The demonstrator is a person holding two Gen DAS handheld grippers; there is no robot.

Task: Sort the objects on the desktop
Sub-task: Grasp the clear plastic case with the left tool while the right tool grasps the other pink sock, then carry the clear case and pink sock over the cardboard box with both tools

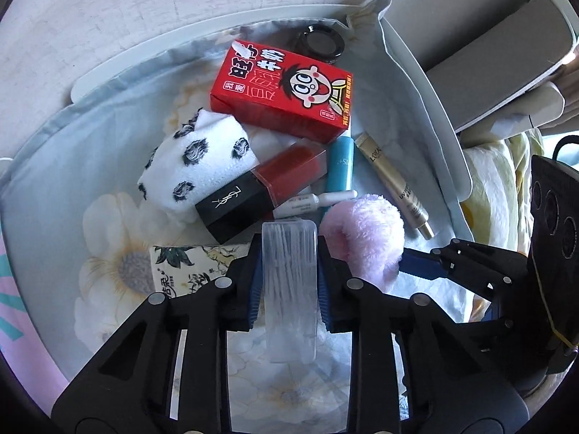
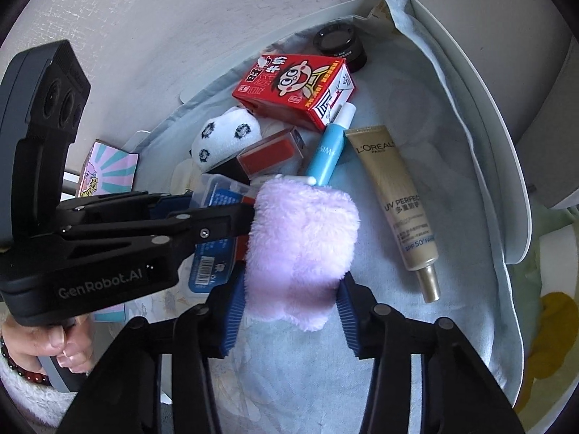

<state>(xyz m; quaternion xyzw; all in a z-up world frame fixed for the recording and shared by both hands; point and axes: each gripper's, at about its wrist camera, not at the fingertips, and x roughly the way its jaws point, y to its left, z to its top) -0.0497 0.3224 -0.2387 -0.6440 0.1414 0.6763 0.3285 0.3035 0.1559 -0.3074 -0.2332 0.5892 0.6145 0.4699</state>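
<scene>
My left gripper (image 1: 288, 289) is shut on a clear plastic box of cotton swabs (image 1: 289, 289), held over the cloth-lined white tray (image 1: 427, 115). My right gripper (image 2: 289, 311) is shut on a fluffy pink-purple cloth roll (image 2: 300, 249), which also shows in the left wrist view (image 1: 365, 235). In the tray lie a red milk carton (image 1: 282, 86), a spotted white sock roll (image 1: 199, 162), a red YSL lip bottle (image 1: 260, 188), a blue tube (image 1: 340, 162), a gold L'Oreal tube (image 2: 394, 195) and a black jar (image 2: 340, 45).
A tissue pack with a floral print (image 1: 188, 267) lies in the tray by my left fingers. A small white vial (image 1: 315, 200) lies under the lip bottle. A pink illustrated card (image 2: 108, 170) sits outside the tray's left rim. A grey-white device (image 1: 506, 61) stands right of the tray.
</scene>
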